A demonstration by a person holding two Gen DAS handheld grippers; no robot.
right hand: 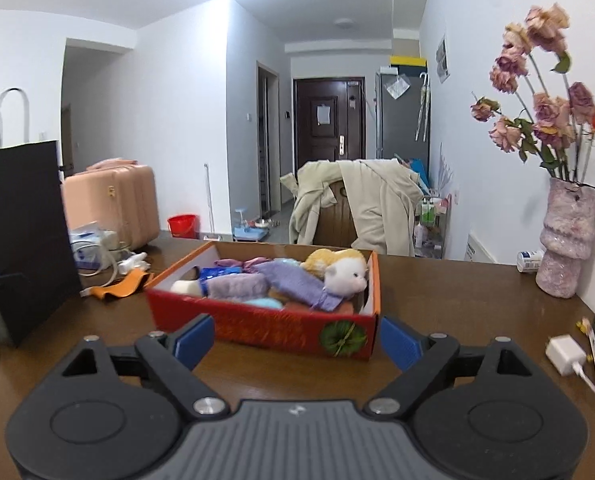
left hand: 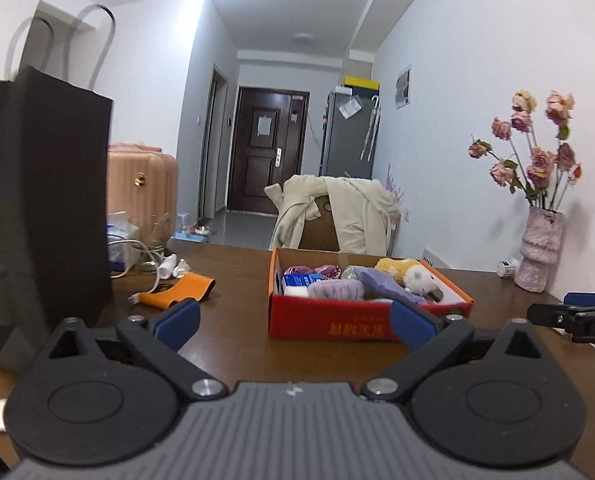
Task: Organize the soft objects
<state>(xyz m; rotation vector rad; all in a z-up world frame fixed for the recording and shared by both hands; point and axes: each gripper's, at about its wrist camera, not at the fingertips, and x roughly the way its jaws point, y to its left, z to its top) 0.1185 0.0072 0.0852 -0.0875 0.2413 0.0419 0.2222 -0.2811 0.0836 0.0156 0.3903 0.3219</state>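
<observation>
On the desk (right hand: 437, 292) the box (right hand: 257, 330) sits filled with soft toys (right hand: 345, 272). Behind it, left gripper (left hand: 293, 320) and right gripper (right hand: 297, 340) fingers are spread wide, nothing held. Sorting judged near done; any stray item beside the box must be found next.

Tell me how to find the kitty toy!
Look at the red box in the middle of the brown table. At its right end, on top of a purple cloth, lies the plush cat. It is the only thing there with a white face and yellow fur.
</observation>
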